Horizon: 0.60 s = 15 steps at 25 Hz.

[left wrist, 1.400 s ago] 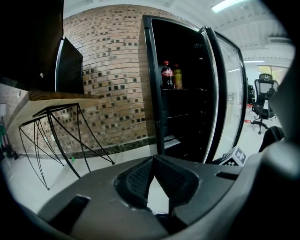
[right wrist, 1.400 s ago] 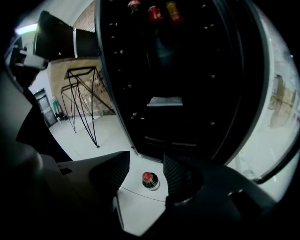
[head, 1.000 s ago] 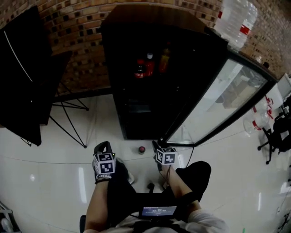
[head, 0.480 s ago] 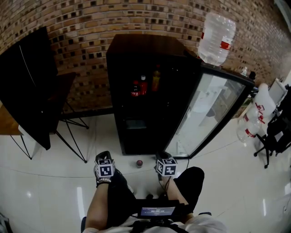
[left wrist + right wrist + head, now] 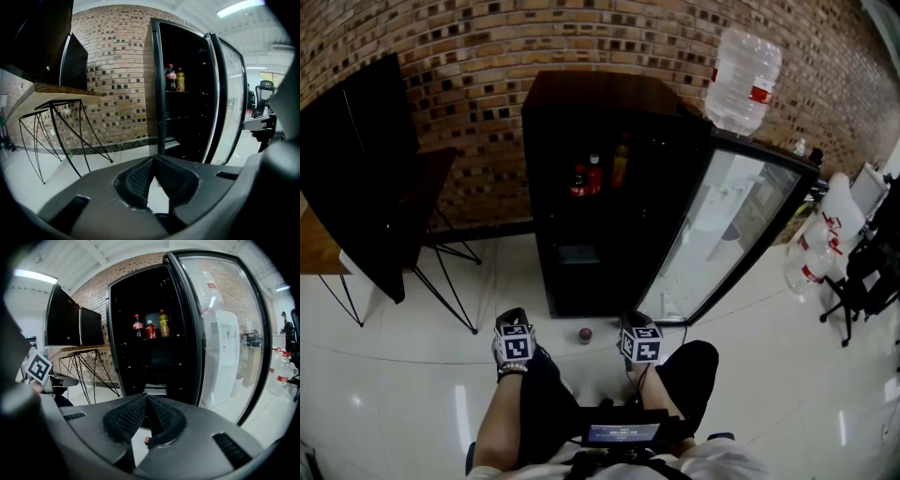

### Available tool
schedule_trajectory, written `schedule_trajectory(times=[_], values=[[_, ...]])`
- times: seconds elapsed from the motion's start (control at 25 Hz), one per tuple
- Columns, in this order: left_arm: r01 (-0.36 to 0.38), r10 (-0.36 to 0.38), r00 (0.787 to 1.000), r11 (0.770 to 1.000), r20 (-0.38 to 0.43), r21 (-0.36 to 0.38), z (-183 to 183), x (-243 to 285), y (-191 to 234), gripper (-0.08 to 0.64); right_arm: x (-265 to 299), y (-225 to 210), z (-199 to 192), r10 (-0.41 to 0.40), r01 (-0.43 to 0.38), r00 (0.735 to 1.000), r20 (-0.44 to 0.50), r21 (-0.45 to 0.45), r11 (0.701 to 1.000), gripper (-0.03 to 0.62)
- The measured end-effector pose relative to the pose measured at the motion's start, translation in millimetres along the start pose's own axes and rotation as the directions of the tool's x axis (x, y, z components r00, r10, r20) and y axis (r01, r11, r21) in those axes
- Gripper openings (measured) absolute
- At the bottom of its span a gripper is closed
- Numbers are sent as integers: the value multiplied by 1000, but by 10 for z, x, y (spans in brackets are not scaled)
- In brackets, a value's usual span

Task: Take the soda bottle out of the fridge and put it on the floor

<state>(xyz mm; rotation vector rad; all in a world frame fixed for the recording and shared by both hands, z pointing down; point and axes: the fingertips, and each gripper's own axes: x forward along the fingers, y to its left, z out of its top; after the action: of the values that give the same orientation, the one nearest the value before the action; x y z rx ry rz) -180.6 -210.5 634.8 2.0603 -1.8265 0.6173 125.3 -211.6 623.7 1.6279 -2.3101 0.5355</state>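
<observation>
Two jaws pressed together at the tips with nothing between them is how each tool stands: the left hand-held gripper (image 5: 512,319) (image 5: 153,158) and the right hand-held gripper (image 5: 628,322) (image 5: 145,397) hang side by side, low over the glossy white tiled floor (image 5: 412,375), in front of the person's knees. Between them, a little ahead, the small dark soda bottle with a red cap (image 5: 584,335) stands upright on the floor, apart from both tools and just in front of the tall black fridge (image 5: 581,103); from the right gripper view only its cap (image 5: 147,440) peeps out below the jaws. The fridge's glass door (image 5: 722,234) is swung wide to the right. On an upper shelf inside stand a dark cola bottle with a red label (image 5: 137,326), a short red bottle (image 5: 150,329) and a yellow-orange bottle (image 5: 163,323). A large clear water jug (image 5: 741,80) rests at the fridge's top right corner, against the brick wall (image 5: 487,37).
</observation>
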Motion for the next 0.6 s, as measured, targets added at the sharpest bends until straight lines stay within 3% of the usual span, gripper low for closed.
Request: schedule_trajectory(times=[0.6], values=[[0, 0, 1000, 1000, -5, 1, 0, 20, 9, 2, 18, 38, 22, -4, 4, 1000, 26, -6, 1000, 14]])
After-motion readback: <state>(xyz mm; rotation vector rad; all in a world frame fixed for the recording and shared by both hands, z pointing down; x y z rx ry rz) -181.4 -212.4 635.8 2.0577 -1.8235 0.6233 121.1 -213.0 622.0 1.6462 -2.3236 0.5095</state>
